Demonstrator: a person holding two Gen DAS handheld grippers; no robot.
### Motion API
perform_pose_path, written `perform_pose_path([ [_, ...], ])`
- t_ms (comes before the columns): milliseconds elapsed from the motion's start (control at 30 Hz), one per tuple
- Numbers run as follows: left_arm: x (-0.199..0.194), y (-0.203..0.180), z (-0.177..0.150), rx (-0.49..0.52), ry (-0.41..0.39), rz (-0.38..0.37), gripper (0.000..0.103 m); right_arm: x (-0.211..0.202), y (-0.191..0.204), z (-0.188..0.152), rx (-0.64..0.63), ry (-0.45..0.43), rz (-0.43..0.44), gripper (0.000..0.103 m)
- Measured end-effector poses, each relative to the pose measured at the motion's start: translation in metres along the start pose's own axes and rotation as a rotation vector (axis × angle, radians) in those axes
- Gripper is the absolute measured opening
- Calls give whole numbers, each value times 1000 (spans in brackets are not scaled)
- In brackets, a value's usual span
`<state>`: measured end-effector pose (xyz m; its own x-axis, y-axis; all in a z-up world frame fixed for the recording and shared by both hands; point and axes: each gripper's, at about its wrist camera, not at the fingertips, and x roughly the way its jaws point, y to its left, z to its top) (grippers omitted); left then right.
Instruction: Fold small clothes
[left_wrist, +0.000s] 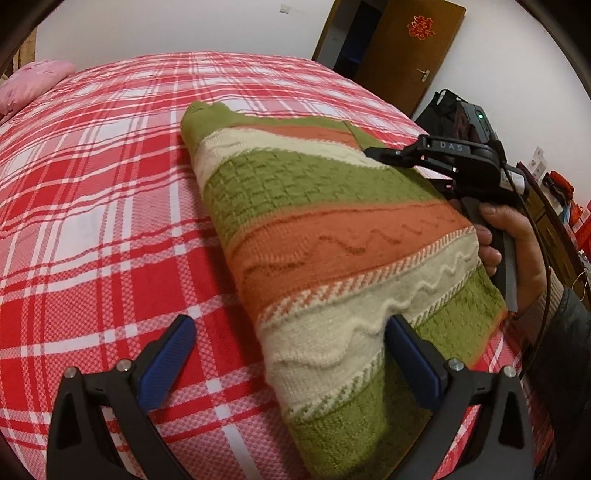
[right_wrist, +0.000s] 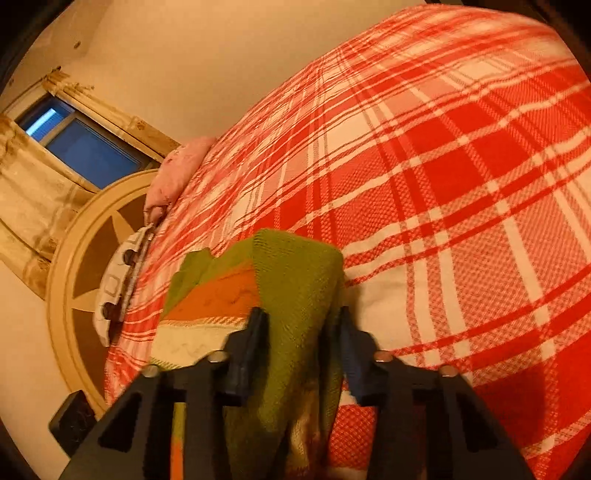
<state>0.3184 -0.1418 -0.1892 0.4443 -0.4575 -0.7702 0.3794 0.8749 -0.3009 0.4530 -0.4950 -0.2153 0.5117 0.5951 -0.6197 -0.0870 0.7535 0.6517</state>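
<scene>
One chunky striped knit sweater (left_wrist: 332, 229), folded, on woven plaid bedspread (left_wrist: 92, 184)

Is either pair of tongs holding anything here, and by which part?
The right tongs pinch a green fold of the striped sweater. The left tongs stand open, holding nothing.

The near end of the sweater (left_wrist: 332, 258) is being cut off by the lower edge in the left wrist view. In the right wrist view its lower part (right_wrist: 295, 295) is being hidden behind the right gripper (right_wrist: 301, 321). The person's sleeve (left_wrist: 565, 332) is being cropped at the right edge.
</scene>
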Motion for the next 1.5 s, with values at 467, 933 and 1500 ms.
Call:
perform_pose_path([
  [467, -16, -17, -4, 80, -30, -32, 39, -19, 36, -11, -77, -74, -44, 23],
  [933, -80, -14, -18, 124, -113, 16, 26, -31, 100, -31, -123, -81, 8, 23],
  [1500, -135, -5, -47, 55, -196, 149, 25, 18, 208, -92, -167, 2, 168, 23],
])
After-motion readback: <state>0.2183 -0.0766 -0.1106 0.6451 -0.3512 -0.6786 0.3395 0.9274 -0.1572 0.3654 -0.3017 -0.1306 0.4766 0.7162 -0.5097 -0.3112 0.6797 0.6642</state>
